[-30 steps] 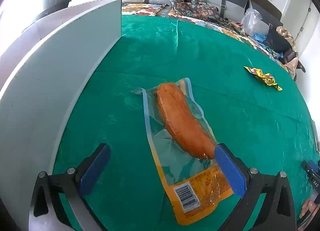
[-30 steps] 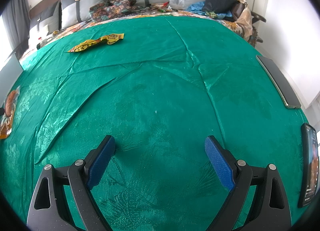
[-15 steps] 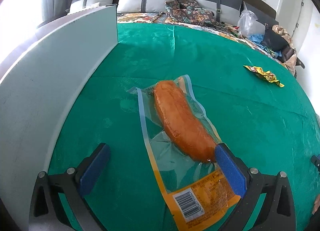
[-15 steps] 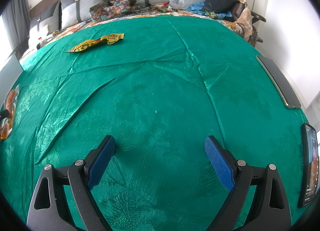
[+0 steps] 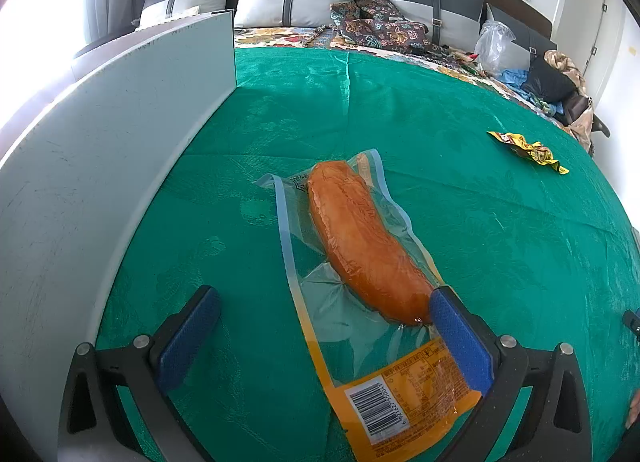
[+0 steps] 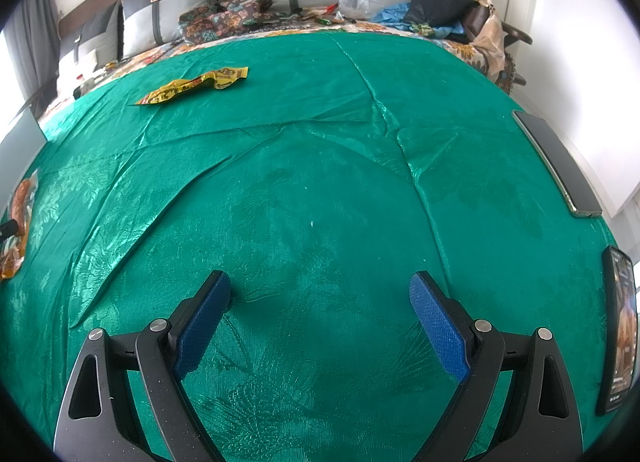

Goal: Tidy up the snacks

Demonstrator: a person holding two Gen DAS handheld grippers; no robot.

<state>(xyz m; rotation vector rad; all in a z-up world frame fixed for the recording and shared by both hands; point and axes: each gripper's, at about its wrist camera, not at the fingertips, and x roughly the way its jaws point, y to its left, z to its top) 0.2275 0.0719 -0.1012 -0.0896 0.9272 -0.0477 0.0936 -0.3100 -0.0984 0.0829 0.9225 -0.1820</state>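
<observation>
An orange sausage in a clear and orange vacuum pack (image 5: 360, 246) lies on the green cloth (image 5: 460, 150). My left gripper (image 5: 326, 302) is open just above it, the near end of the pack between the fingers, the right pad (image 5: 456, 338) over the pack's edge. The pack also shows at the far left of the right wrist view (image 6: 18, 218). A yellow snack packet (image 5: 528, 148) lies farther right; it also shows in the right wrist view (image 6: 192, 84). My right gripper (image 6: 320, 302) is open and empty over bare cloth.
A grey-white box wall (image 5: 100, 150) stands along the left of the sausage pack. Two phones (image 6: 556, 160) (image 6: 620, 326) lie at the right edge of the cloth. Cushions and clothes (image 6: 440, 6) lie on the bed behind.
My left gripper has drawn back and tilted up a little, so the sausage pack sits lower in its view. The right gripper has not moved.
</observation>
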